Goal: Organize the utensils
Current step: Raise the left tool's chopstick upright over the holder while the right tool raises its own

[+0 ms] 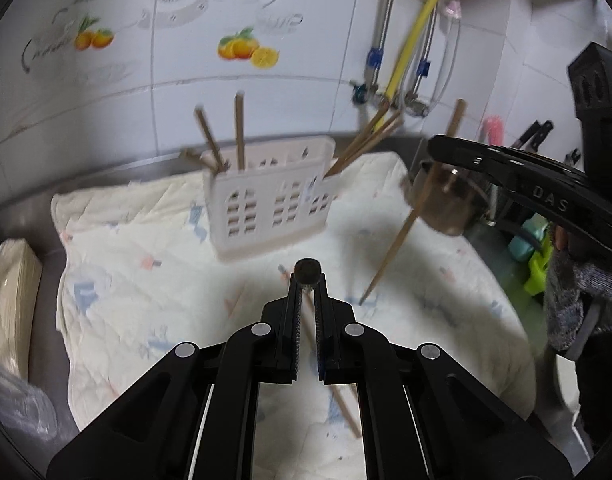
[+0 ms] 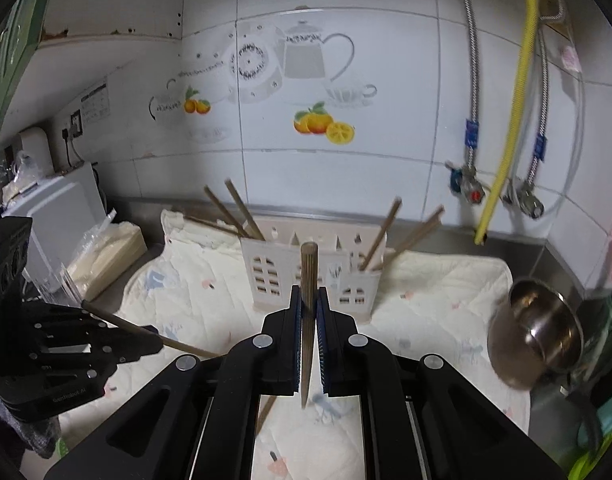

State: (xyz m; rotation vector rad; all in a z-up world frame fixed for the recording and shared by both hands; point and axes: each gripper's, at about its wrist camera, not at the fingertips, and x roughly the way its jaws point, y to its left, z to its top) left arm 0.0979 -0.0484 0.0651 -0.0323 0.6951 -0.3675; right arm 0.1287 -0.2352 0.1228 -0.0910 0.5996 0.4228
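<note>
Both grippers are clamped on a chopstick each: left gripper on one in front of the holder, right gripper on another, also in front.

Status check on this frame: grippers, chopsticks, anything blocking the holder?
Left gripper shut on chopstick. Right gripper shut on upright chopstick. Holder ahead, partly filled. Steel cup off right, clear.

A home kitchen: fruit-and-teapot wall tiles, water hoses with valves, steel counter, metal pot.
</note>
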